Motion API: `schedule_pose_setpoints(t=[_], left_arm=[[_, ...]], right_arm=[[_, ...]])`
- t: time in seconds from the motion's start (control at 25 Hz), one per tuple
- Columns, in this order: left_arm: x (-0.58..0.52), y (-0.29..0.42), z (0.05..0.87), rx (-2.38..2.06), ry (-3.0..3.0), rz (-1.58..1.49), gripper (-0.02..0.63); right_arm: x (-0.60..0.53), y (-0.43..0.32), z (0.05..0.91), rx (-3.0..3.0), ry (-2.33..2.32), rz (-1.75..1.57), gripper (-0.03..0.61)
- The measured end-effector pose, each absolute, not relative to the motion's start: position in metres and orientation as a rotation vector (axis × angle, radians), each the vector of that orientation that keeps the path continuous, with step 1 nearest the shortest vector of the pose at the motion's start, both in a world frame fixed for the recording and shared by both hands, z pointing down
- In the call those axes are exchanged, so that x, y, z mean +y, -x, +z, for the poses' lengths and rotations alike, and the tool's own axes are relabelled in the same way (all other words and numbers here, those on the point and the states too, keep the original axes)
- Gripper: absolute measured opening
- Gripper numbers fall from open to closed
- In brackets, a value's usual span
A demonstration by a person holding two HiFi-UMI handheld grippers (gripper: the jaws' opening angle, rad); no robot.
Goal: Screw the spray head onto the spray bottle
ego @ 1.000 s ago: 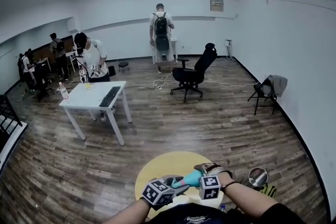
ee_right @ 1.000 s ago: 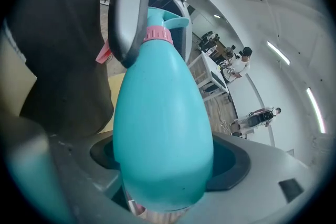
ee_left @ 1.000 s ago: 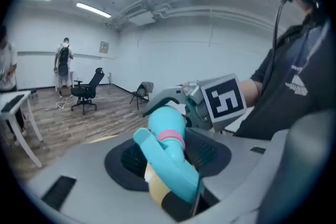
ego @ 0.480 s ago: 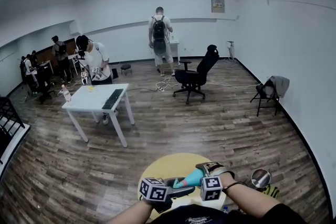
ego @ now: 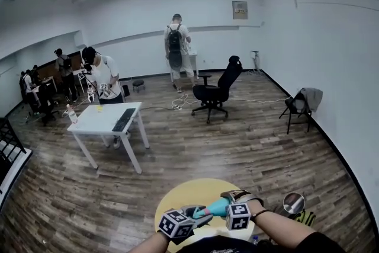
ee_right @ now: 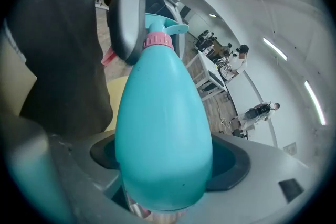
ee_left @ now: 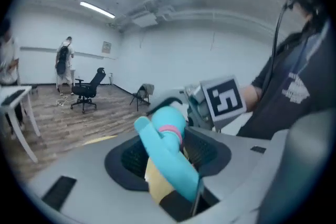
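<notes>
Yellow table [ego: 190,186] | left claw [ee_left: 168,157] just closed on spray head [ee_left: 160,128] | right claw [ee_right: 168,162] grips bottle [ee_right: 163,113]

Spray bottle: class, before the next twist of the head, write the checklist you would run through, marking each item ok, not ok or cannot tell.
1. Bottle gripped by the right hand-held gripper: ok, its jaws are closed on the body.
2. Spray head between the left hand-held gripper's jaws: ok, they have just been closing on it.
3. Head seated on the bottle's neck at the pink collar: ok, they meet there.
4. Head in line with the bottle: ok, it looks straight in the right gripper view.
5. Collar fully tight: cannot tell.
</notes>
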State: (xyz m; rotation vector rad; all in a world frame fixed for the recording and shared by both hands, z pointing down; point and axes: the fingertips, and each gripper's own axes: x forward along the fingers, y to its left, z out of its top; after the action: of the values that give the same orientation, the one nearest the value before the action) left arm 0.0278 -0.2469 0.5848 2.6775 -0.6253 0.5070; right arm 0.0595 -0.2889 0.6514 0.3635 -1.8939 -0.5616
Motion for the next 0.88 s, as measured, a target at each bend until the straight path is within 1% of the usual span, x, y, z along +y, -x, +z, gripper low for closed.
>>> schedule_pose_setpoints(t=[0.04,0.12,0.2,0.24,0.32,0.4,0.44,0.48,0.52,0.56,0.6,0.68,0.76,0.84,0.88], left_arm=[[-0.251,-0.018,0.573,-0.623,-2.616,0.342,0.239],[-0.259,0.01,0.554,-0.607,-2.457,0.038,0.318],[-0.268,0.039,0.549,-0.595,-2.314,-0.149,0.361],[-0.27,0.047,0.55,-0.578,-2.264,-0.19,0.377],[-0.267,0.038,0.557,-0.512,-2.228,-0.164,0.394],[-0.257,0.004,0.569,-0.445,-2.272,-0.012,0.42],[-0.253,-0.017,0.576,-0.426,-2.311,0.087,0.42],[-0.25,-0.033,0.582,-0.424,-2.362,0.192,0.415],[-0.247,-0.044,0.587,-0.442,-2.43,0.31,0.333],[-0.244,-0.049,0.594,-0.471,-2.508,0.449,0.282],[-0.239,-0.05,0.602,-0.492,-2.576,0.592,0.213],[-0.23,-0.046,0.618,-0.484,-2.655,0.818,0.218],[-0.228,-0.044,0.627,-0.478,-2.702,0.962,0.222],[-0.23,-0.044,0.631,-0.488,-2.722,1.02,0.224],[-0.232,-0.045,0.63,-0.493,-2.711,1.001,0.225]], right_arm=[[-0.291,-0.065,0.65,-1.91,-0.392,-0.536,0.434],[-0.293,-0.085,0.653,-1.912,-0.451,-0.484,0.433],[-0.295,-0.109,0.661,-1.886,-0.492,-0.443,0.434],[-0.297,-0.116,0.663,-1.871,-0.503,-0.441,0.433],[-0.3,-0.113,0.661,-1.858,-0.503,-0.49,0.434],[-0.302,-0.089,0.652,-1.874,-0.481,-0.578,0.434],[-0.302,-0.076,0.647,-1.875,-0.461,-0.618,0.434],[-0.301,-0.067,0.643,-1.855,-0.438,-0.654,0.434],[-0.301,-0.064,0.639,-1.822,-0.415,-0.68,0.436],[-0.3,-0.065,0.639,-1.797,-0.386,-0.686,0.436],[-0.295,-0.067,0.644,-1.785,-0.35,-0.672,0.436],[-0.277,-0.063,0.645,-1.802,-0.29,-0.602,0.436],[-0.269,-0.057,0.643,-1.819,-0.282,-0.563,0.433],[-0.272,-0.056,0.646,-1.825,-0.296,-0.562,0.432],[-0.275,-0.057,0.648,-1.83,-0.301,-0.563,0.432]])
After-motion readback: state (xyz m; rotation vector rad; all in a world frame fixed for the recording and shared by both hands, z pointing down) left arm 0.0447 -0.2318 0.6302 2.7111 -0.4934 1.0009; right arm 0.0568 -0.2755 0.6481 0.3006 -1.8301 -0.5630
